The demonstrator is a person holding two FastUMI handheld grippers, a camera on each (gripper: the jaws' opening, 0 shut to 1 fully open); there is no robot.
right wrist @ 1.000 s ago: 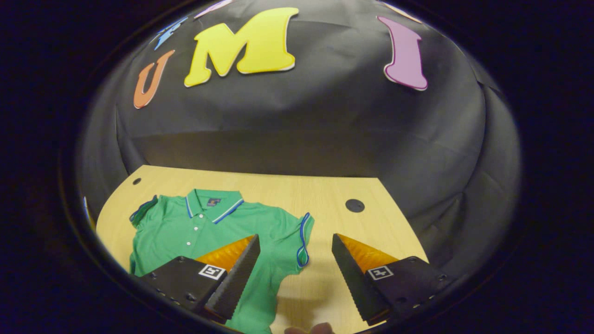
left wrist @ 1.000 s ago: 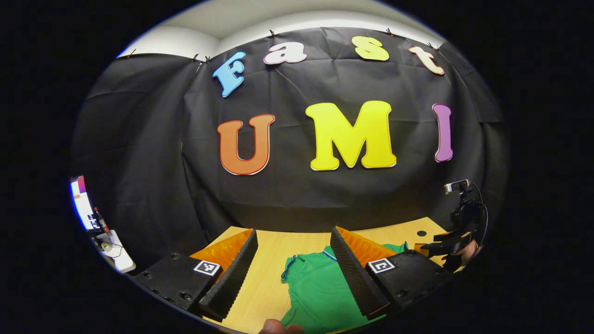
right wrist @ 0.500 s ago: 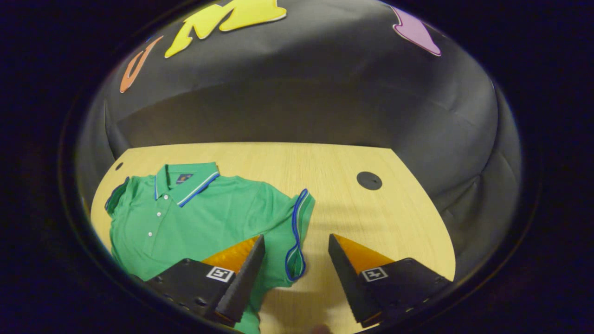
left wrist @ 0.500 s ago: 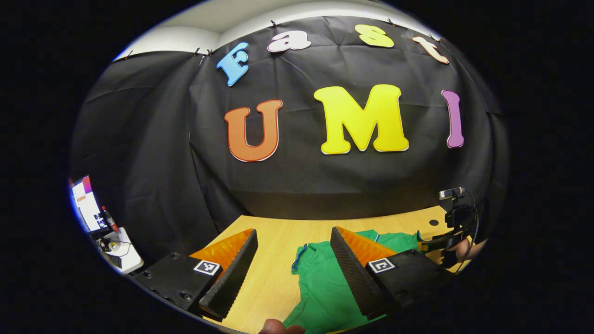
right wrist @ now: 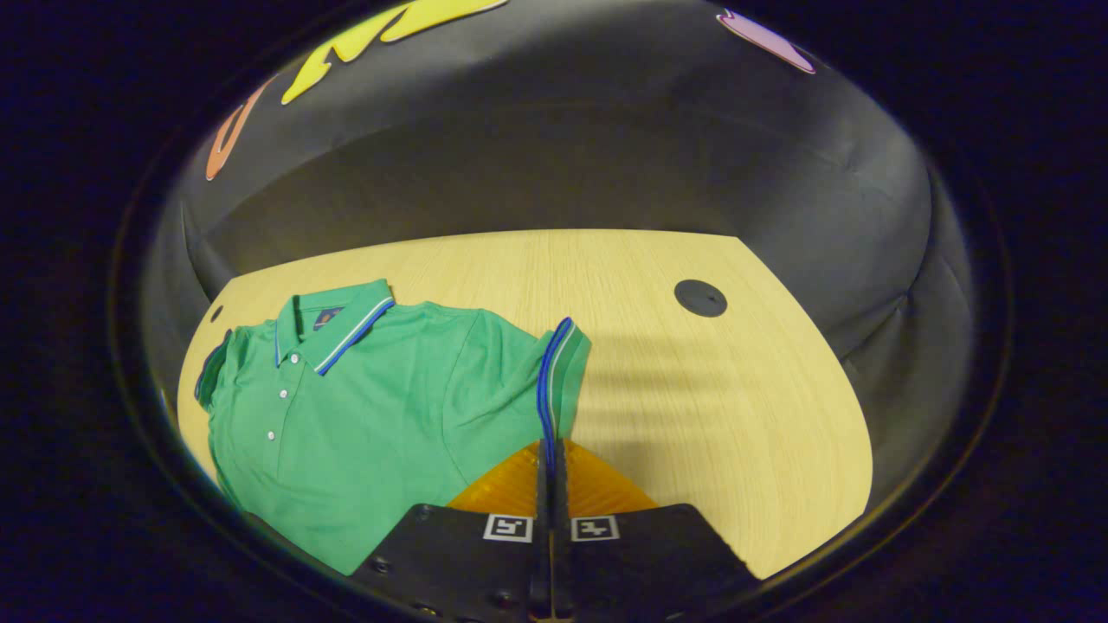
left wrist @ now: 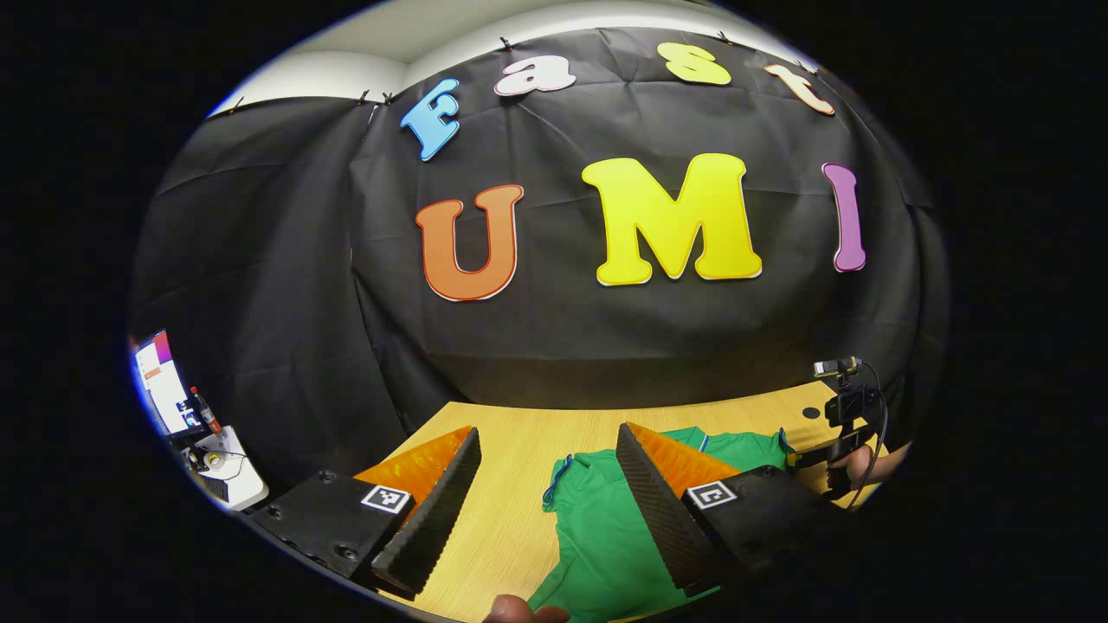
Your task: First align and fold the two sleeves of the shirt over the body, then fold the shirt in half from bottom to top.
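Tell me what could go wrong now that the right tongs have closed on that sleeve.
The right tongs pinch only the striped cuff of the sleeve, so it may slip out mid-fold. The left tongs hang open above the shirt, pinning nothing, so pulling the sleeve could drag the whole shirt across the table and skew the fold.

The left gripper (left wrist: 547,510) hangs with its jaws spread wide apart, a fingertip (left wrist: 519,611) of the holding hand showing below them. The right gripper (right wrist: 550,484) has its jaws pressed together on the blue-trimmed cuff of the green polo shirt's sleeve (right wrist: 558,381), low over the tabletop.
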